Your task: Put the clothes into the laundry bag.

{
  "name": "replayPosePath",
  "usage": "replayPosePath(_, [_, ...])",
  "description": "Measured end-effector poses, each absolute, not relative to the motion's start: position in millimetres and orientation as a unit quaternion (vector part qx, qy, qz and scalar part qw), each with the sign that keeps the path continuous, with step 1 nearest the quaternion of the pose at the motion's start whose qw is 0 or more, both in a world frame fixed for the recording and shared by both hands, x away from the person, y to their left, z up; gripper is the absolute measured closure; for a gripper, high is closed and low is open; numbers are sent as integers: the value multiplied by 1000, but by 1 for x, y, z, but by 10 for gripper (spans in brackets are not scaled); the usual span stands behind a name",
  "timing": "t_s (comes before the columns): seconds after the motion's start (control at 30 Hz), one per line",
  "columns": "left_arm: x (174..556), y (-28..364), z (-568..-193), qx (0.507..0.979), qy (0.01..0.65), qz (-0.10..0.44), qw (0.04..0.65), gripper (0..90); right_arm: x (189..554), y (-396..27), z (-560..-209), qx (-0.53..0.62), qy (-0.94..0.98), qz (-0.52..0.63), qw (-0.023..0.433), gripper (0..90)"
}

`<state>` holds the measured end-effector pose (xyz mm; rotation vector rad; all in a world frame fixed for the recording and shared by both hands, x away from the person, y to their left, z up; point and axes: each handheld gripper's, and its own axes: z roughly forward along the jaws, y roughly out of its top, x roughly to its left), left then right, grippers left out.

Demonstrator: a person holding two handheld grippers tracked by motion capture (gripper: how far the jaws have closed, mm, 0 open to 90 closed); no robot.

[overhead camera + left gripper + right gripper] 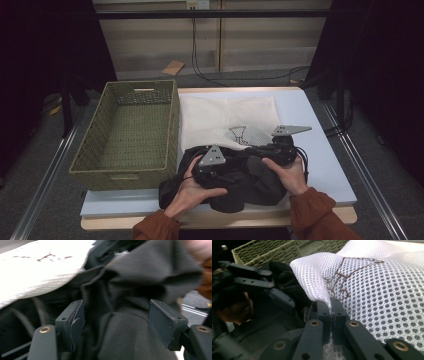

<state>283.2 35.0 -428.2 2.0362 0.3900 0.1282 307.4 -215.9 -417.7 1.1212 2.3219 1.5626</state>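
Left tongs [116, 320] stand apart, dark garment [240, 180] bunched between the jaws but the pads aren't pressing on it. Right tongs [331, 307] are together, clamped on the edge of the white mesh bag [372, 285], which lies flat on the worktop [320, 125] with the garment heaped over its near edge. Basket [130, 130] sits empty just left of the bag. This looks like bagging the garment: right side holds the bag's edge up, left side feeds cloth in. Risks as I see them: the right grip is on a thin pinch of mesh, so any tug from the left could pull it free and drop the mouth shut. The left tongs could close on a loose fold only, so the bulk drags or slides off the worktop's near edge, where some of it already hangs over. Left could also catch mesh together with garment and pin the bag closed. I can't tell where the bag's opening is, so the feed direction is a guess. The left gripper view is blurred.
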Motion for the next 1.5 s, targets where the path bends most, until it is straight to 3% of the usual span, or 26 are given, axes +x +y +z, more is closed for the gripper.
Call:
replayPosePath(0.27, [274, 14, -448, 860, 124, 30, 494, 211, 312, -211, -423, 377, 767, 516, 63, 885])
replayPosePath(0.63, [274, -13, -477, 889, 98, 60, 444, 127, 313, -207, -426, 374, 772, 510, 62, 883])
replayPosePath(0.7, [273, -16, -479, 893, 102, 79, 432, 189, 313, -206, -427, 375, 772, 510, 60, 883])
replayPosePath(0.87, [278, -15, -478, 896, 117, 103, 417, 549, 312, -203, -427, 373, 775, 508, 60, 882])
replayPosePath(0.9, [279, -14, -477, 894, 120, 108, 417, 549, 312, -203, -427, 371, 776, 506, 60, 882])
replayPosePath(0.97, [286, -9, -475, 884, 157, 97, 429, 757, 311, -204, -426, 371, 775, 508, 59, 883])
replayPosePath(1.0, [286, -9, -475, 884, 157, 97, 429, 791, 311, -204, -426, 371, 775, 508, 59, 883])
replayPosePath(1.5, [309, -8, -456, 837, 231, 129, 478, 818, 305, -207, -405, 361, 768, 525, 63, 885])
